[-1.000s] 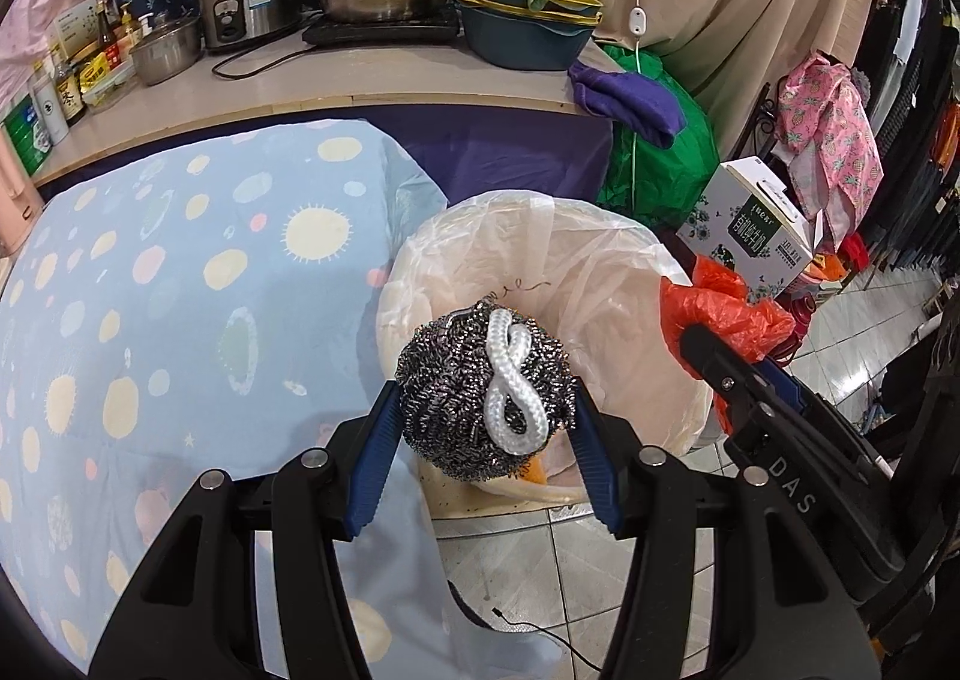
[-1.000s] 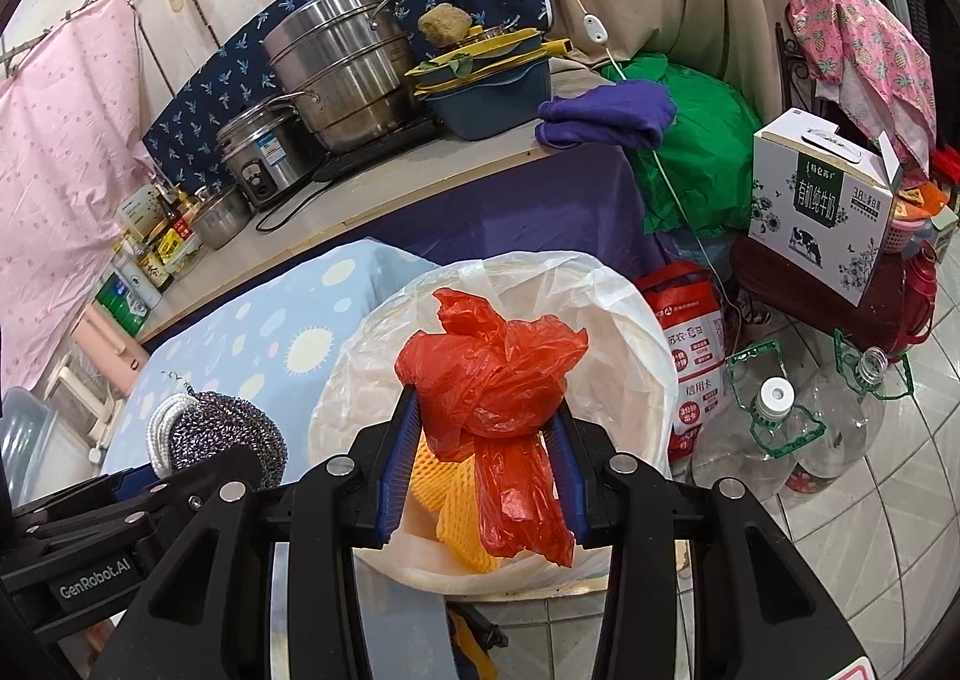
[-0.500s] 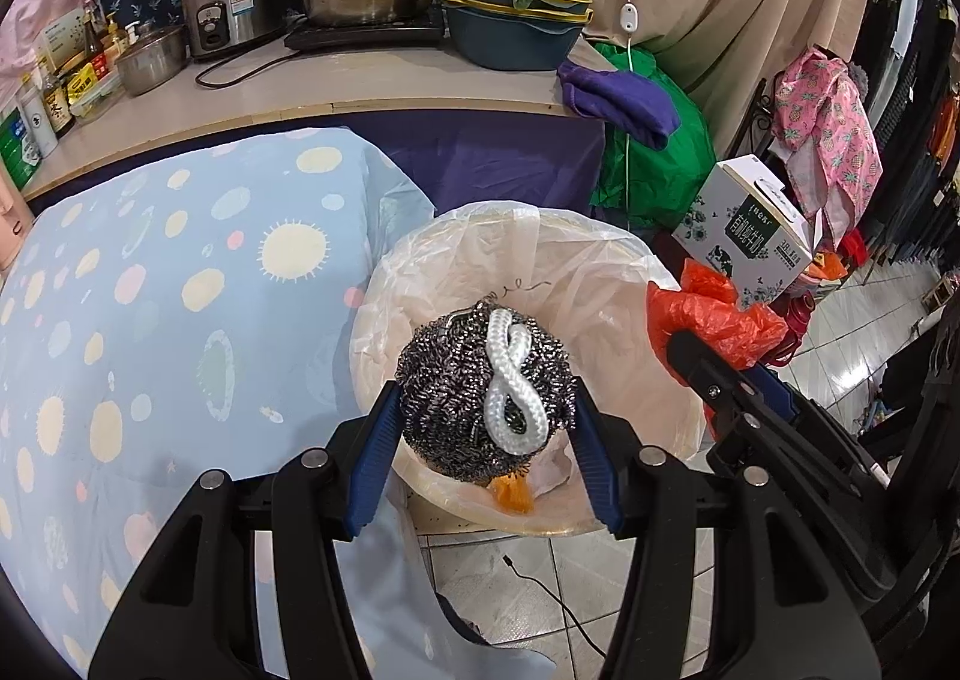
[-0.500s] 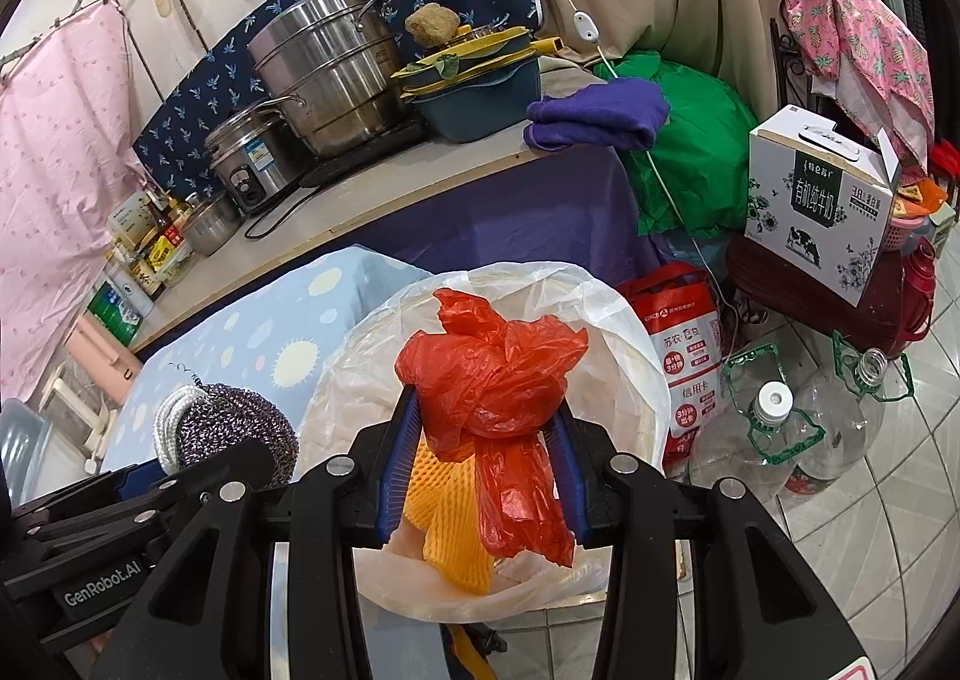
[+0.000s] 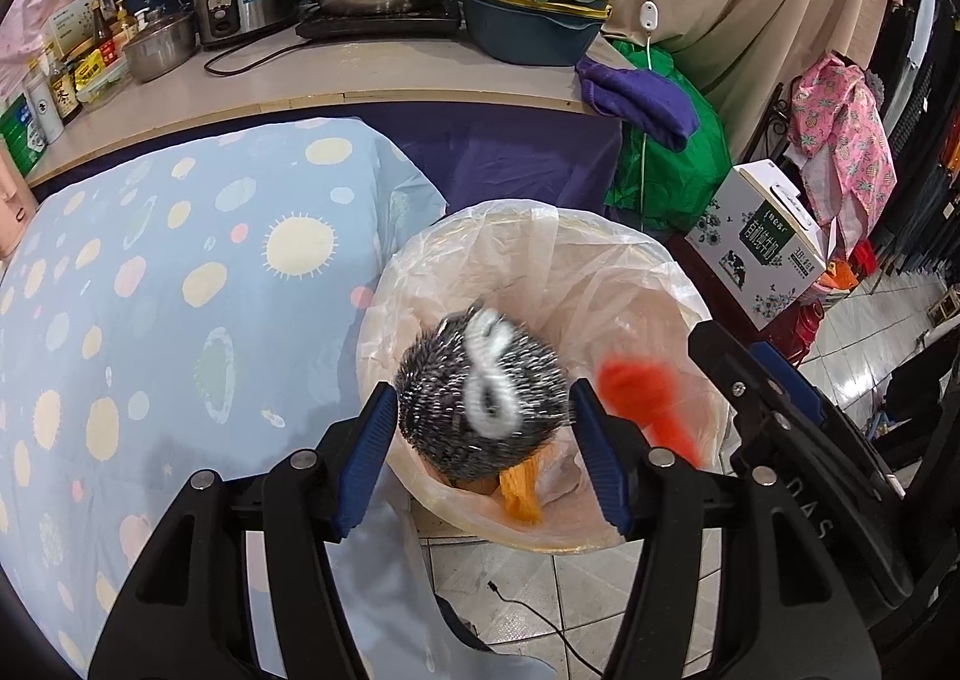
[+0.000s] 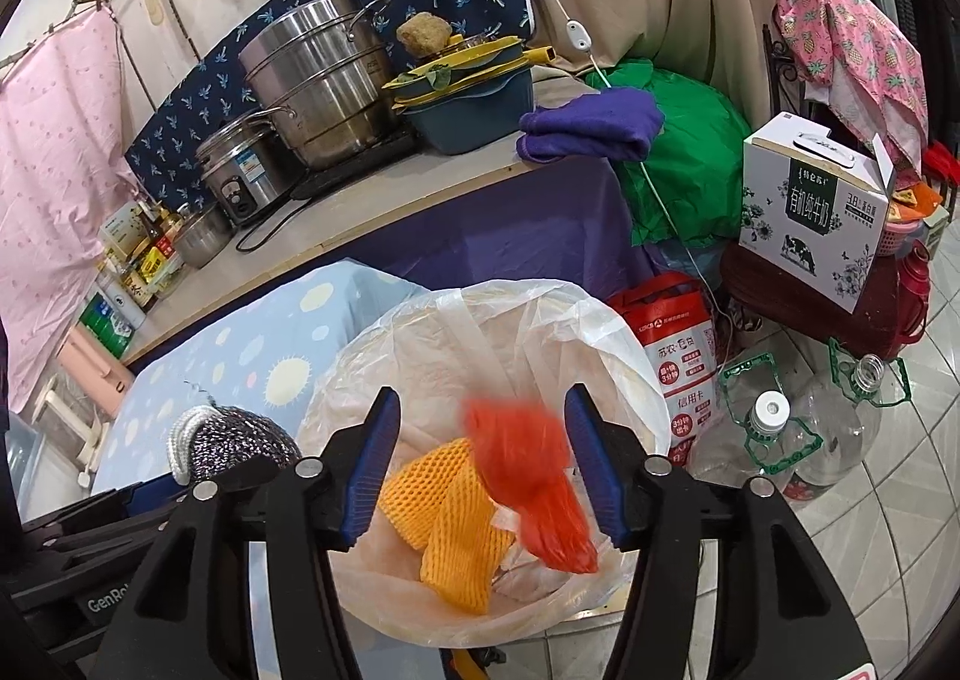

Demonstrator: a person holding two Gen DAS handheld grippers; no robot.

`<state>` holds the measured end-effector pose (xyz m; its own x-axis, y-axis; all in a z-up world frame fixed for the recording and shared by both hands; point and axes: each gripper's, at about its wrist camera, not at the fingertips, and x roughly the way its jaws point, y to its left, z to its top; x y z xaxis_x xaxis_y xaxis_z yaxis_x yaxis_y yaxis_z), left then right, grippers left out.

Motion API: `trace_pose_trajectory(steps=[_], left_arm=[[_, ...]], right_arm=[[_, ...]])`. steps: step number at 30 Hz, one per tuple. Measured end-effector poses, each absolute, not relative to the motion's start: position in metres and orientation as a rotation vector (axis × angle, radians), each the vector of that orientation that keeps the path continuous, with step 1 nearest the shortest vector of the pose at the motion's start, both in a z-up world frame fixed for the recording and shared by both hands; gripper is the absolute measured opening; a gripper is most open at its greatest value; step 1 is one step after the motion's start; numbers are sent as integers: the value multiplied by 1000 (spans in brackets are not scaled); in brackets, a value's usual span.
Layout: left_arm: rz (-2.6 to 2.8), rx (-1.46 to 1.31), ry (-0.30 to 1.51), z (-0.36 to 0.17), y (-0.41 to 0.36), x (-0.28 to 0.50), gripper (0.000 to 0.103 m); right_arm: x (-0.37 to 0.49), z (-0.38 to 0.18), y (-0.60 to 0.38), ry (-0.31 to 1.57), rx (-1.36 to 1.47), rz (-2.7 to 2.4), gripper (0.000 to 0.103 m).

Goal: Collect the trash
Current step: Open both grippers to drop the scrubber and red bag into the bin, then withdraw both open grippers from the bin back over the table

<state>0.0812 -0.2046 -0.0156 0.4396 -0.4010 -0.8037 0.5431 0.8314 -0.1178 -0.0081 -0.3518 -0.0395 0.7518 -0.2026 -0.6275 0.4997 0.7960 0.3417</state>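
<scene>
A bin lined with a clear plastic bag (image 5: 540, 218) (image 6: 456, 302) stands on the tiled floor below both grippers. An orange foam net (image 6: 450, 524) lies inside it. My left gripper (image 5: 480, 395) hangs over the bin with its jaws opening. A blurred steel-wool scourer with a white cord loop (image 5: 480, 386) sits between the blue pads, slipping free. My right gripper (image 6: 480, 398) is also opening. A blurred red plastic bag (image 6: 522, 452) falls between its pads, with a gap on each side. The left wrist view shows that red bag (image 5: 648, 398) beside the right gripper's fingers (image 5: 750, 380).
A table with a light blue spotted cloth (image 5: 180, 290) lies left of the bin. Behind is a counter (image 5: 390, 80) with pots and a rice cooker. Right of the bin are a red printed bag (image 6: 672, 332), plastic bottles (image 6: 774, 440), a milk carton box (image 6: 810, 212) and a green bag (image 6: 678, 164).
Both pairs of jaws have widened. The red bag has left the right pads and dropped toward the bin. The scourer has gone blurred as it comes loose from the left pads.
</scene>
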Motion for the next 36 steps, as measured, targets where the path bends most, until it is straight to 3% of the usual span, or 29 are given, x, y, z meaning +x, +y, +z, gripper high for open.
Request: trace_pose_trajectory(steps=[21, 36], left_arm=[[-577, 152, 936, -10, -198, 86, 62], [-548, 135, 931, -6, -180, 81, 75]], right_arm=[[-7, -36, -349, 607, 519, -404, 59], [-15, -26, -339, 618, 471, -442, 78]])
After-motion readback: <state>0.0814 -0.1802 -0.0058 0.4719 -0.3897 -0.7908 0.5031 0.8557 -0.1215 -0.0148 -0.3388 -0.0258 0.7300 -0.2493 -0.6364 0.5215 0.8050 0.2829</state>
